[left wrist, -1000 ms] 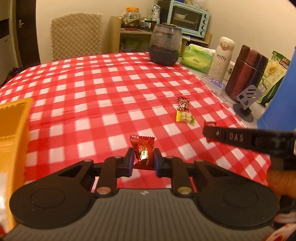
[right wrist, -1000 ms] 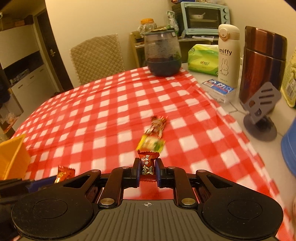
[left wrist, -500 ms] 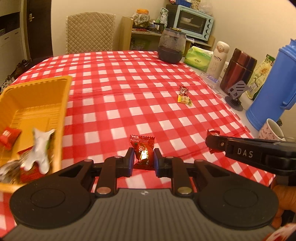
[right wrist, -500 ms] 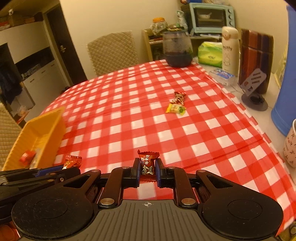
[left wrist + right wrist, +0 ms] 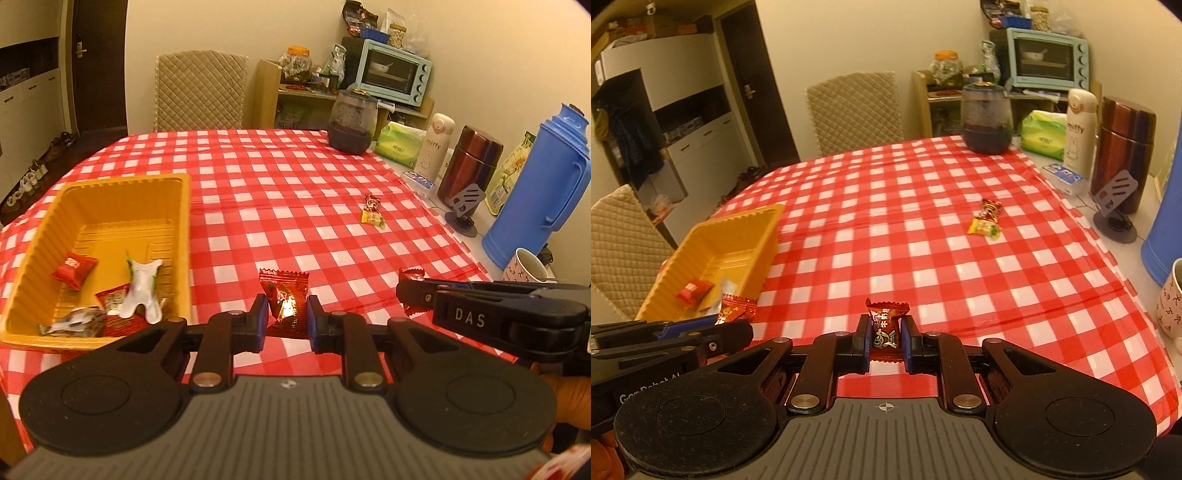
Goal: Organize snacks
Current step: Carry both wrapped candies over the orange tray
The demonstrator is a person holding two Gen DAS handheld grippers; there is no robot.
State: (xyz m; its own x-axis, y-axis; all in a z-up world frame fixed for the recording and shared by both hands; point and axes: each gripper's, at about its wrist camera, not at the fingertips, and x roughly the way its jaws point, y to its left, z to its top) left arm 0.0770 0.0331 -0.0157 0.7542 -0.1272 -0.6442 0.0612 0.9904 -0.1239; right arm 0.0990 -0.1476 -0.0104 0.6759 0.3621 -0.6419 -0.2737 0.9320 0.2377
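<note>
My left gripper point(image 5: 284, 317) is shut on a red candy point(image 5: 286, 301), held above the checked table just right of the yellow tray point(image 5: 110, 184). The tray holds several wrapped snacks point(image 5: 140, 288). My right gripper point(image 5: 884, 343) is shut on a small red candy point(image 5: 885, 326); it shows from the side in the left wrist view point(image 5: 410, 295). The left gripper with its candy shows at the lower left of the right wrist view point(image 5: 737, 314). Two candies, one yellow point(image 5: 373, 218) and one red point(image 5: 372, 201), lie together on the cloth at mid right; they also show in the right wrist view point(image 5: 986, 221).
A dark jar point(image 5: 352, 125), tissue pack point(image 5: 400, 142), white bottle point(image 5: 436, 147), brown flask point(image 5: 469, 162), blue thermos point(image 5: 543, 192) and a cup point(image 5: 526, 266) line the table's right side. A padded chair point(image 5: 201, 92) stands behind the table.
Both grippers have pulled back and risen with their candies held. The yellow tray has come fully into view at the left, and the view of the table has widened.
</note>
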